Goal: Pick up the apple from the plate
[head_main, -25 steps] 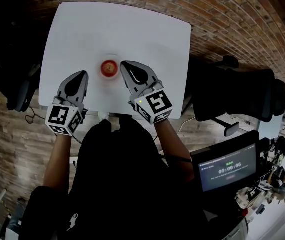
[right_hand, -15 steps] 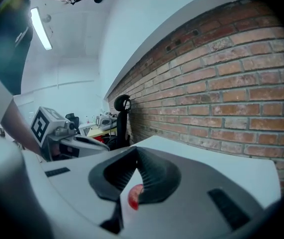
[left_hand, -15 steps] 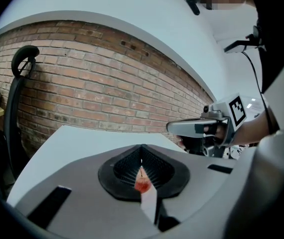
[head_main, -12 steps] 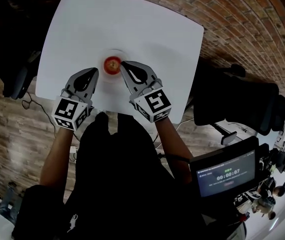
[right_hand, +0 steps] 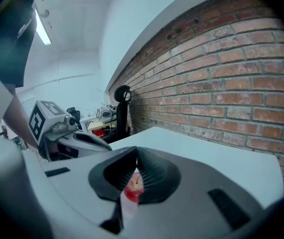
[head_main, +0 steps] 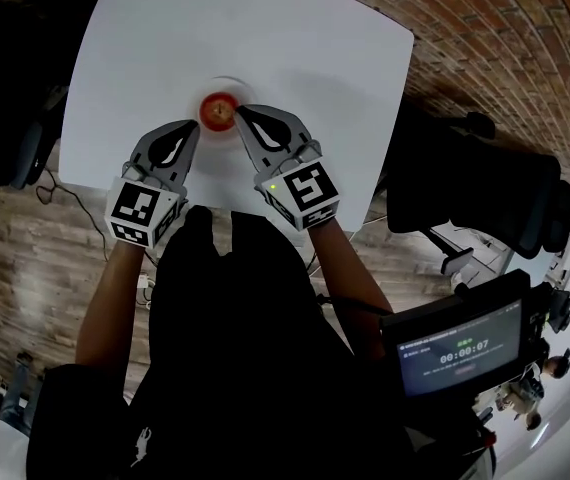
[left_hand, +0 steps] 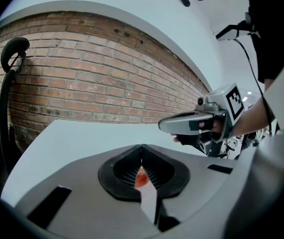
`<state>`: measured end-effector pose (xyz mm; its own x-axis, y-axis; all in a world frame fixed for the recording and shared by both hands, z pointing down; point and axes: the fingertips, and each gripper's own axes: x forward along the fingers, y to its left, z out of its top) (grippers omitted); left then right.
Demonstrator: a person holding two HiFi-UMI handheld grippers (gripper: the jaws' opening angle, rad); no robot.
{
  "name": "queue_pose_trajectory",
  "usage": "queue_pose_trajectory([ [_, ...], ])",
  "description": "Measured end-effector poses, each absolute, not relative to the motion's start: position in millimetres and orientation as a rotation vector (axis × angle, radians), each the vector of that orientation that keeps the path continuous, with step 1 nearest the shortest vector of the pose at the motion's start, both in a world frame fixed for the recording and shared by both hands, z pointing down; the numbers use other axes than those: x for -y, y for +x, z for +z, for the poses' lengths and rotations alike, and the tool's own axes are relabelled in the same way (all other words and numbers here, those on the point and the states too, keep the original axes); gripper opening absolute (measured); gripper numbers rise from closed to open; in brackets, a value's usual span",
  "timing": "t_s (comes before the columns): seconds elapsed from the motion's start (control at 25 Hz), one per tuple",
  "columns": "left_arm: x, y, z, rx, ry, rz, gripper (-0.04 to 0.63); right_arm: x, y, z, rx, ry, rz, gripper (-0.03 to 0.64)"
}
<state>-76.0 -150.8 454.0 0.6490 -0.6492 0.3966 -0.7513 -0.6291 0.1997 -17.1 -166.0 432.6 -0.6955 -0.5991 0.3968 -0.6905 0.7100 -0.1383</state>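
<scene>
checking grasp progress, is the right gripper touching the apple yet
Cannot tell. In the head view the right gripper tip sits at the apple edge, with neither gap nor contact plain.

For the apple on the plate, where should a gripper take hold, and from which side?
Grip across the apple's round middle, one jaw on each flank, coming in low from the person's side. It sits stem up, so the top offers poor purchase, and the plate looks shallow. The right gripper is shut and must open first.
</scene>
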Motion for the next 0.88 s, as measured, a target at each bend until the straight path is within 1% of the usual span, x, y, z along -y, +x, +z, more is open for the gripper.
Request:
queue_pose_trajectory([
  [0.88,148,-64,494,1.105,2.493,0.460,0.006,152,-20,486,2.563,0.896,0.406,0.005],
])
